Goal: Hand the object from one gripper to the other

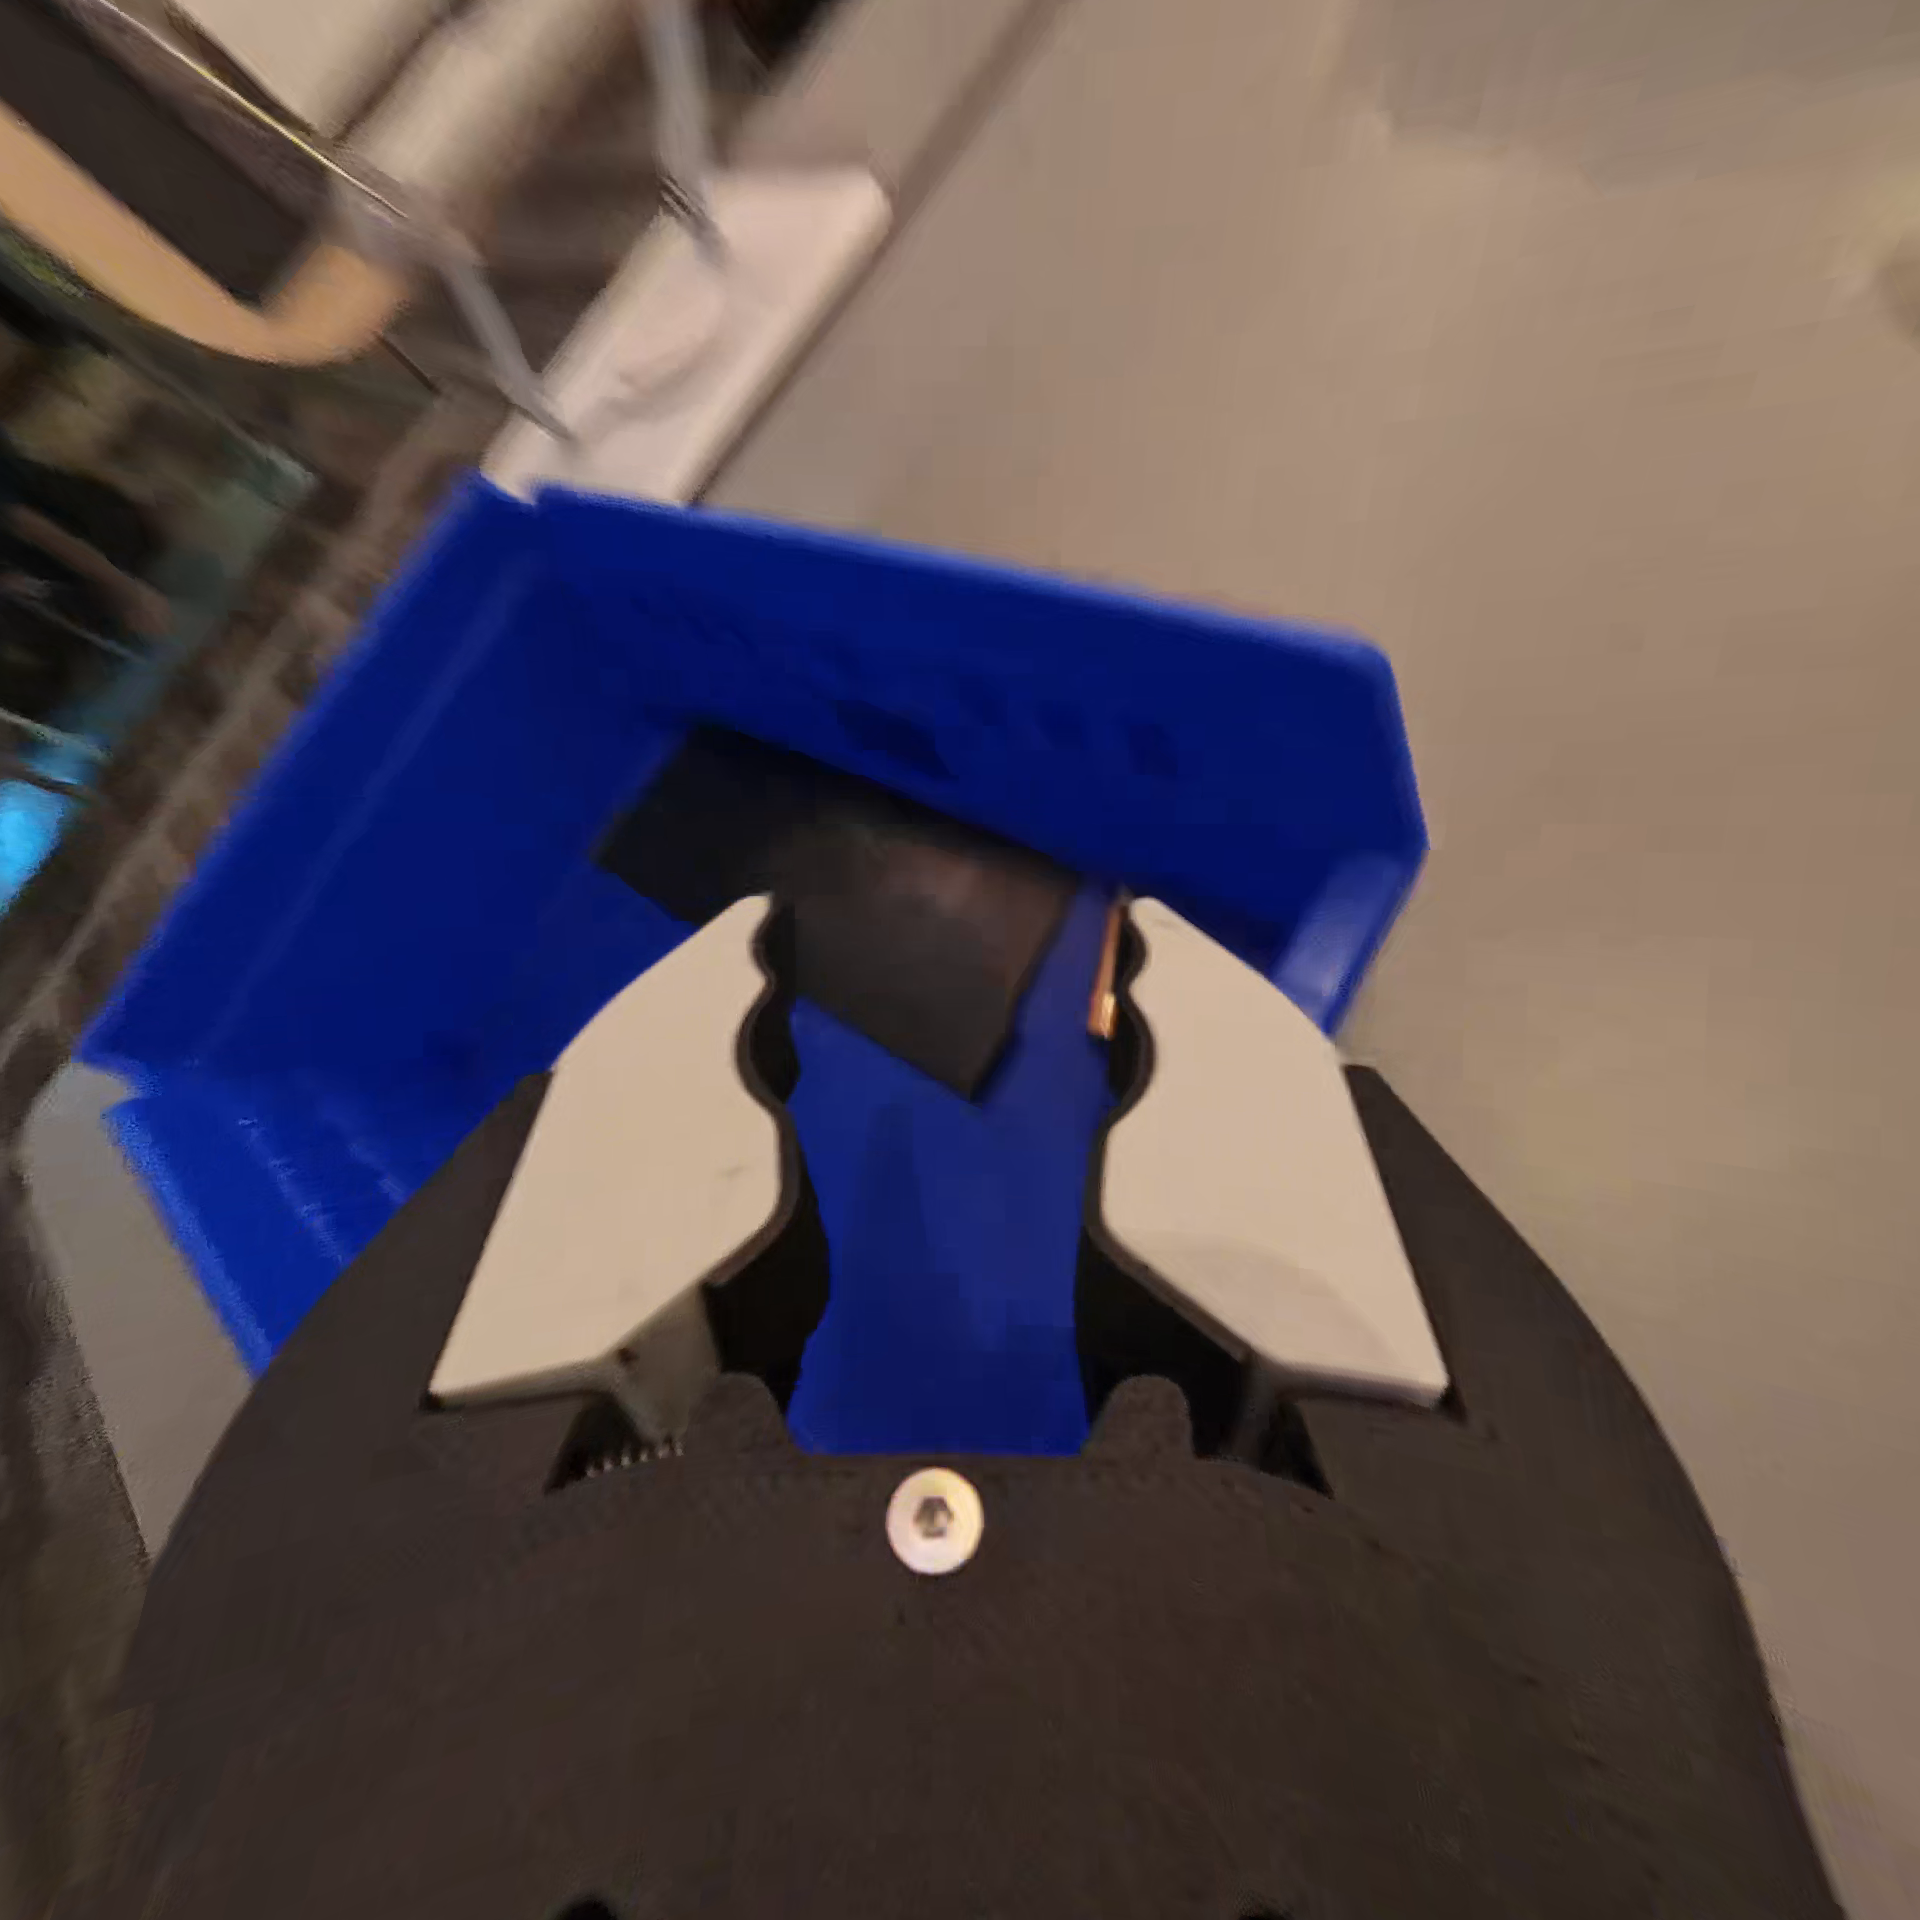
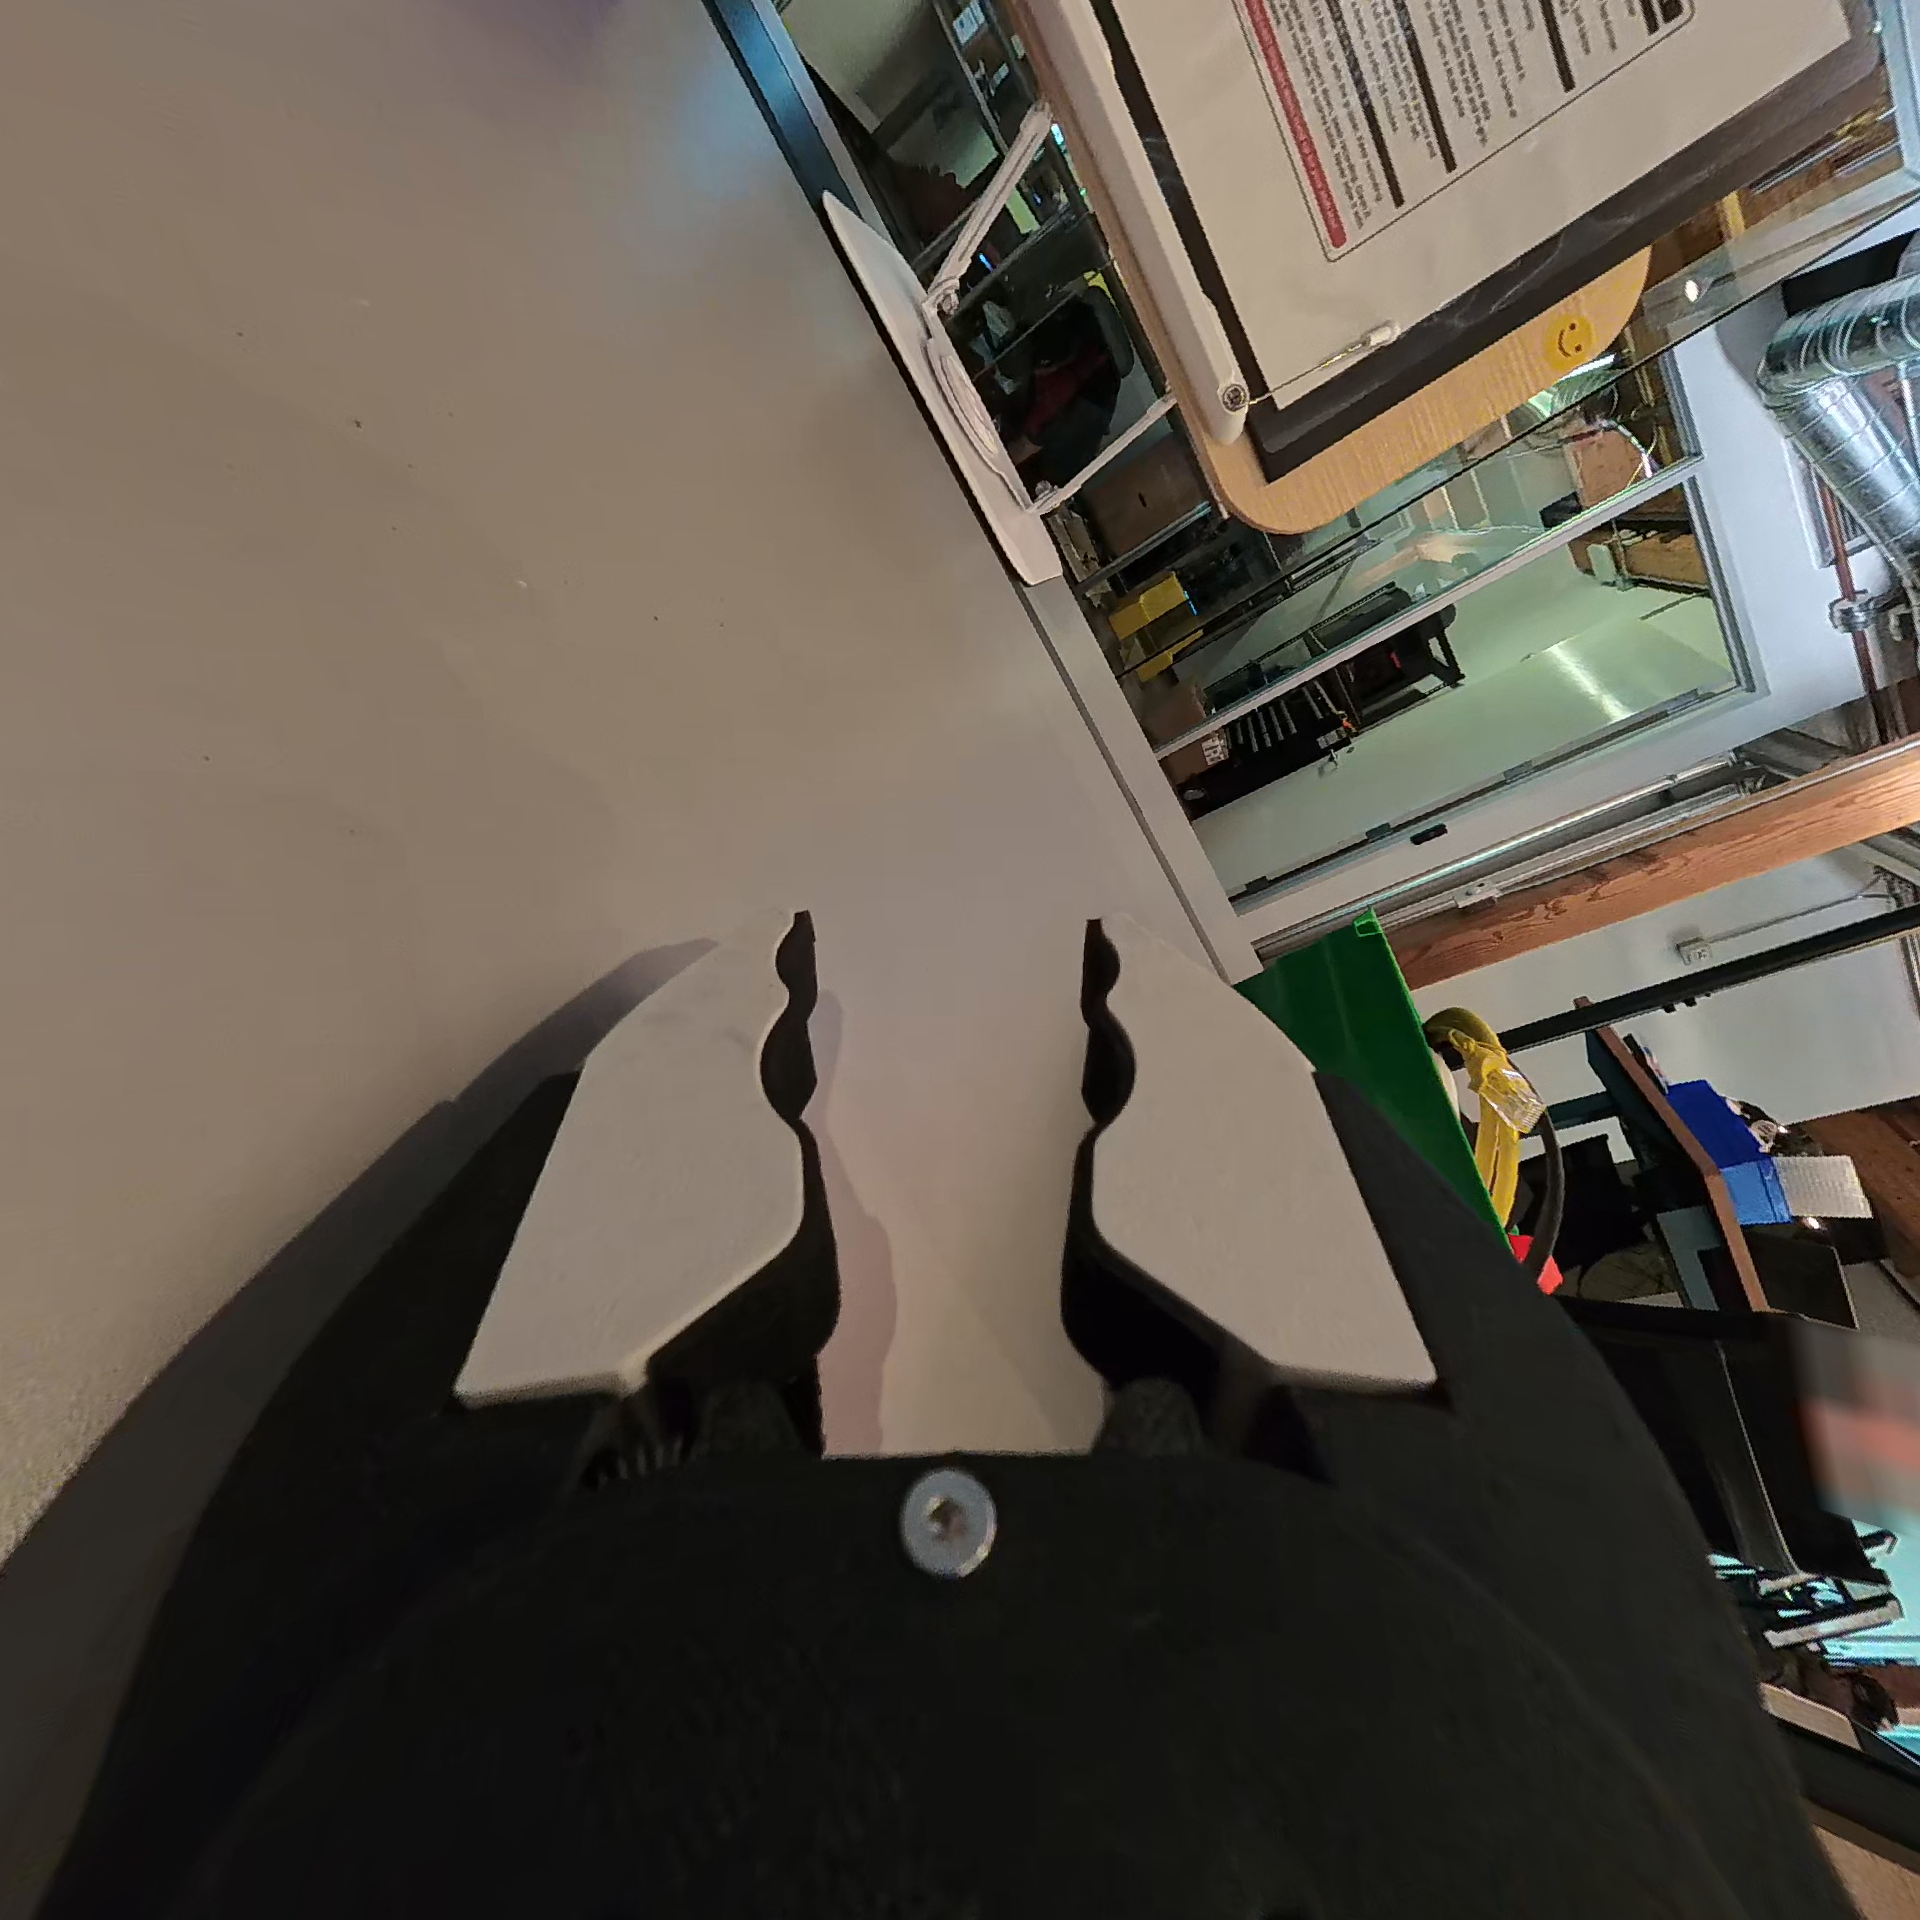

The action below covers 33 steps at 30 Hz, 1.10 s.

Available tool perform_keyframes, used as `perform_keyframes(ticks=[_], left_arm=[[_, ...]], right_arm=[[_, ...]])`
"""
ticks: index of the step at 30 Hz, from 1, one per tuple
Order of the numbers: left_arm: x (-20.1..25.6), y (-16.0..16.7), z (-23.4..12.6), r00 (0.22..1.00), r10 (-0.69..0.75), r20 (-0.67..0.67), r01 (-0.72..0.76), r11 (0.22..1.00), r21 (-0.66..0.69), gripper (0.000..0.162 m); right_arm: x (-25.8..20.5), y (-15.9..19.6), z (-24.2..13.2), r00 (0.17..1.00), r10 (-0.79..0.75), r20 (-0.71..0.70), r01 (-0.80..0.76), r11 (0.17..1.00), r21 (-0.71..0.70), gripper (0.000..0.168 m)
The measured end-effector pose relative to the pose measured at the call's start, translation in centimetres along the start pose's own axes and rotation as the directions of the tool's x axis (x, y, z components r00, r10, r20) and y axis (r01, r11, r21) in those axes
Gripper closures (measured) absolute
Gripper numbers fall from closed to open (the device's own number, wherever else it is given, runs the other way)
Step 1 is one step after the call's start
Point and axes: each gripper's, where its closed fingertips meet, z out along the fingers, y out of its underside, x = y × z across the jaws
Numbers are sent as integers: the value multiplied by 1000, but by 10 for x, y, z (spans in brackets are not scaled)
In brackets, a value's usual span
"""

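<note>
In the left wrist view, my left gripper (image 1: 951, 935) hangs over a blue bin (image 1: 436, 935) on the white table (image 1: 1455, 416). Its jaws stand apart. A black block-like object (image 1: 914, 966) lies in the bin between the fingertips, touching the left fingertip (image 1: 727, 956). A small gold-coloured piece (image 1: 1104, 977) sits beside the right fingertip. The picture is blurred, so I cannot tell whether there is contact on that side. In the right wrist view, my right gripper (image 2: 945, 935) is open and empty over the bare white table (image 2: 416, 520), near its far edge.
A green bin wall (image 2: 1340, 1029) and a yellow cable (image 2: 1496, 1122) sit just right of my right gripper. A white stand base (image 2: 935, 343) rests at the table's edge, under a board with a printed sheet (image 2: 1455, 156). Glass walls and shelves lie beyond. My right fingertips sit around 35 cm from my left ones.
</note>
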Motion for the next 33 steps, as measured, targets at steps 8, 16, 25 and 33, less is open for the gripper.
perform_keyframes(ticks=[8, 16, 25, 33], left_arm=[[21, 18, 19, 868, 414, -274, -456, 882, -114, 130], [33, 29, 40, 781, 333, -529, -496, 845, -200, 120], [43, 41, 49, 706, 372, -603, -565, 809, -162, 122], [41, 58, 54, 676, 407, -614, -621, 763, -178, 129]], right_arm=[[0, 0, 0, 1000, -24, -15, 24, 1000, -5, 120], [-1, 0, 1, 998, -54, -29, 53, 998, -14, 124], [-1, 2, 3, 997, -63, -35, 62, 998, -24, 127], [-1, 2, 3, 997, -71, -36, 70, 997, -26, 128]])
